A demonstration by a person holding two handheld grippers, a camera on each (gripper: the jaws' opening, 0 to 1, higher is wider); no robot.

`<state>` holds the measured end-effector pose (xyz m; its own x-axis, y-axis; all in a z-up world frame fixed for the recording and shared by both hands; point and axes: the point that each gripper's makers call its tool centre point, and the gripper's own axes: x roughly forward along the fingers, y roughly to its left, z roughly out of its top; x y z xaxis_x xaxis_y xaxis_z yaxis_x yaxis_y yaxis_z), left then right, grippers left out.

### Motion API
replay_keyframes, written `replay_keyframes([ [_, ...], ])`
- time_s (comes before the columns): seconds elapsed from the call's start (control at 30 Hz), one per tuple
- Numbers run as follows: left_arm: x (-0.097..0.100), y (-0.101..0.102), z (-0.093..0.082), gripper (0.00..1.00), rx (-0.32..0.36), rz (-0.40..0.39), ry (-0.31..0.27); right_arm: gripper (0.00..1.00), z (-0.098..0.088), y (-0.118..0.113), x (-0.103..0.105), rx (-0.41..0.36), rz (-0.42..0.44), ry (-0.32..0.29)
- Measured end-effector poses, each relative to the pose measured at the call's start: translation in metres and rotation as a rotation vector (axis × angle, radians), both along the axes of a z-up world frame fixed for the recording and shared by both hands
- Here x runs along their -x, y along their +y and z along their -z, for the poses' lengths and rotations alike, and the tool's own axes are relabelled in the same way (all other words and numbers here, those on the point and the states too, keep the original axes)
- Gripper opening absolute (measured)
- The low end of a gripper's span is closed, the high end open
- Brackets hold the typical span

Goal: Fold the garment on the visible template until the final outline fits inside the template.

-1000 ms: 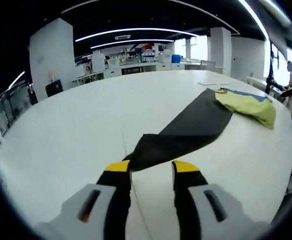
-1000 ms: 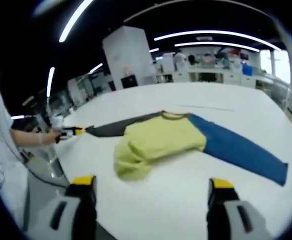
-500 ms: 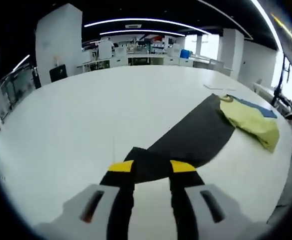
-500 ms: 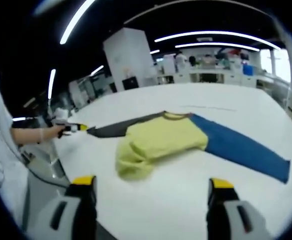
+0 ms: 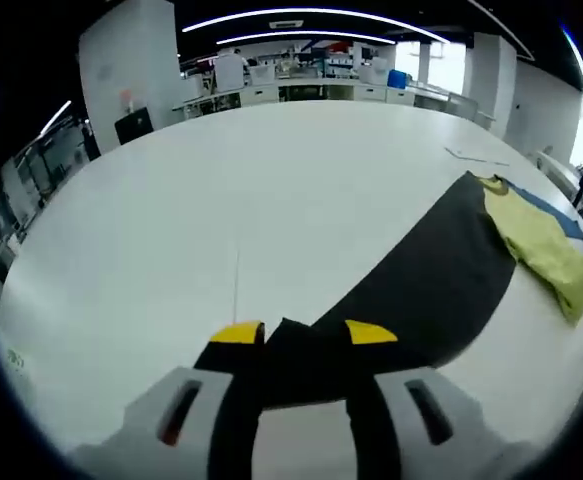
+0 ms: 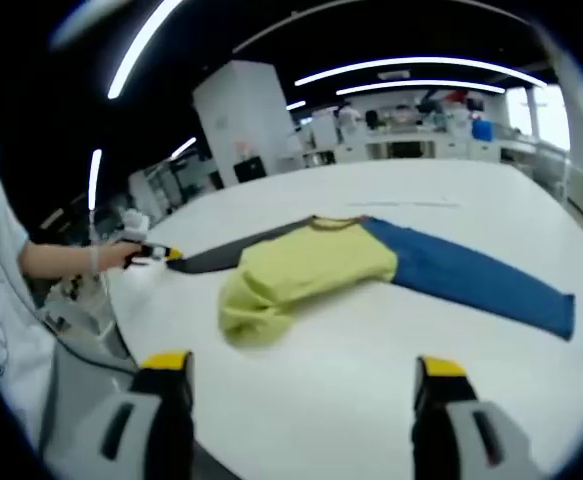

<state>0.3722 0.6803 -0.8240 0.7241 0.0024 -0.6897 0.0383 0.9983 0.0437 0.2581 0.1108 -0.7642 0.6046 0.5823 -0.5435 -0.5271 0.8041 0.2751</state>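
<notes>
While the left gripper (image 5: 303,338) has its fingers clamped on the dark sleeve (image 5: 426,285) near the worktop (image 5: 271,190) edge and the right gripper (image 6: 301,365) hangs with fingers apart, the garment (image 6: 316,265) lies spread and rumpled, so folding seems barely begun.

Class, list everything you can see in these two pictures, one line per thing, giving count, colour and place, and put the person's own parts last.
Garment: one, with a yellow body, a black sleeve and a blue sleeve, spread across the table.
Table: one, white, large, under the garment.
Benches and shelves: several, white, along the far wall.
Ceiling lights: several, white strips, overhead.
Left gripper: one, grey with yellow-tipped black jaws, closed on the end of the black sleeve.
Right gripper: one, same colours, jaws wide apart, near the table edge, holding nothing.
Hand: one, holding the left gripper, at the left of the right gripper view.
</notes>
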Motion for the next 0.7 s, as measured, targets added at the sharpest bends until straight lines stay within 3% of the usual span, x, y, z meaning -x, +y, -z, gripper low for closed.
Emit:
replay_keyframes([
  [0.27,0.004,-0.007,0.017,0.21,-0.003,0.017,0.05,0.91,0.005,-0.001,-0.001,-0.008,0.016,0.014],
  [0.37,0.003,-0.006,0.016,0.19,0.003,0.012,0.037,0.91,0.005,0.001,-0.002,-0.01,0.016,0.013],
  [0.47,0.001,-0.003,0.015,0.1,-0.013,0.023,0.033,0.91,0.006,0.003,-0.003,-0.007,0.011,0.015],
  [0.6,0.001,-0.005,0.015,0.08,0.005,0.023,0.033,0.91,0.006,0.005,-0.002,-0.009,0.008,0.016],
  [0.7,0.002,-0.009,0.013,0.04,-0.017,0.053,0.027,0.91,0.007,0.006,-0.001,-0.009,0.007,0.018],
])
